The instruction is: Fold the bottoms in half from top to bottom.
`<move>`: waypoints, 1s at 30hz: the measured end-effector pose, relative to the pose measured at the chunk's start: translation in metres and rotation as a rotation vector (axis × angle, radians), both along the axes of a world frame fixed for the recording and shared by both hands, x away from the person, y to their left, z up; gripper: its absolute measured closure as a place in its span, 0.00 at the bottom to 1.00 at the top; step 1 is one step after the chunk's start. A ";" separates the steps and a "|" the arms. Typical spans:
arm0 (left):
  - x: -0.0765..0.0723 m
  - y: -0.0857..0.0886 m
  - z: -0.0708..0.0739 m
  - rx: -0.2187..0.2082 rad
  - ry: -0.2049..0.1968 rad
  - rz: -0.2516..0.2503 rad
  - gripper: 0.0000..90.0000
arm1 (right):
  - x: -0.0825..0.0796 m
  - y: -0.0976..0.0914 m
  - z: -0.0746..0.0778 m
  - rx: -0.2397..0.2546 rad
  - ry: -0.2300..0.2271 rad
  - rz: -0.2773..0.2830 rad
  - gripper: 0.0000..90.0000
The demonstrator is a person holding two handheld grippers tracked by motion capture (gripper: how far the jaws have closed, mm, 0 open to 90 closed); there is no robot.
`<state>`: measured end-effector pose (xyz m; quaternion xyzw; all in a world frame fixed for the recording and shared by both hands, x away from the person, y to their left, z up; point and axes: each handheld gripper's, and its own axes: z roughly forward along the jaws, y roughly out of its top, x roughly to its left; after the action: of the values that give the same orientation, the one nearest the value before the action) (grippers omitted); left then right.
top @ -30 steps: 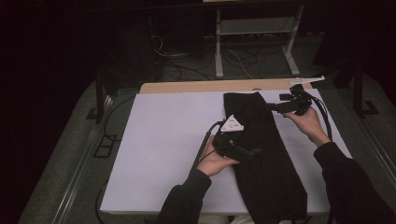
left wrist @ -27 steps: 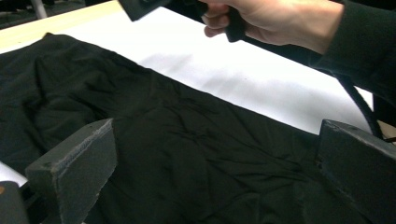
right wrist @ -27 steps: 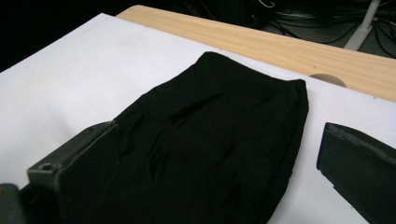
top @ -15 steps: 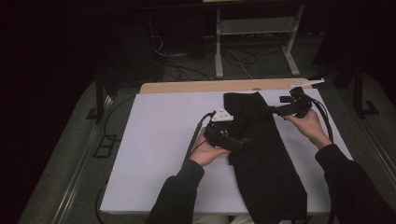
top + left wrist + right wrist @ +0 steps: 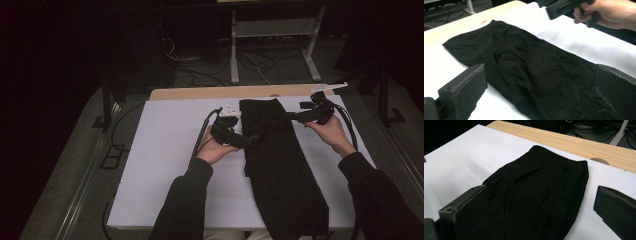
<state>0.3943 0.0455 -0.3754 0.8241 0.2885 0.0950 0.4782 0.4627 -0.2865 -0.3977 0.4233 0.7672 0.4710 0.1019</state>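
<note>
A long black folded cloth garment (image 5: 280, 165) lies lengthwise on the white sheet-covered table (image 5: 165, 165), right of frame centre. The left gripper (image 5: 248, 142) sits at its left edge, the right gripper (image 5: 291, 115) at its upper right.

A long black garment (image 5: 280, 165) lies flat and lightly wrinkled lengthwise on the white-covered counter (image 5: 165, 165), right of centre.

high view: fixed overhead, looks forward and down on white table (image 5: 165, 165), forearms entering from bottom. left gripper view: low, close, faces across black cloth (image 5: 529, 75) toward person's right hand (image 5: 609, 12). right gripper view: low, close, faces cloth's far end and wooden edge (image 5: 564, 140). all three views share cloth.
</note>
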 end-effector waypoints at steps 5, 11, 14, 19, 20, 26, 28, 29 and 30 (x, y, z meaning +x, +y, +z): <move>0.012 0.003 0.003 0.009 0.001 0.021 0.00 | 0.003 -0.001 0.003 -0.010 -0.004 -0.004 0.00; 0.027 0.006 0.005 0.025 0.005 0.052 0.00 | 0.010 -0.002 0.008 -0.026 0.001 -0.014 0.00; 0.033 0.005 0.003 0.046 0.000 0.057 0.00 | 0.014 -0.003 0.012 -0.036 0.018 -0.012 0.00; 0.042 0.006 -0.001 0.054 0.006 0.073 0.00 | 0.020 -0.006 0.016 -0.032 0.027 -0.022 0.00; 0.044 0.006 -0.002 0.052 0.004 0.076 0.00 | 0.020 -0.006 0.016 -0.032 0.027 -0.022 0.00; 0.057 0.006 -0.012 0.019 0.021 0.110 0.00 | 0.026 -0.007 0.016 -0.013 0.028 -0.040 0.00; 0.060 0.005 -0.017 -0.001 0.031 0.113 0.00 | 0.028 -0.007 0.013 -0.011 0.042 -0.045 0.00; 0.062 0.004 -0.019 -0.008 0.035 0.117 0.00 | 0.029 -0.006 0.011 -0.013 0.048 -0.047 0.00; 0.063 0.004 -0.021 -0.012 0.035 0.121 0.00 | 0.031 -0.006 0.007 -0.021 0.060 -0.050 0.00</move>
<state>0.4576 0.0493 -0.3962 0.8039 0.3466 0.1075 0.4713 0.4940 -0.2925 -0.3910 0.4552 0.7640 0.4472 0.0953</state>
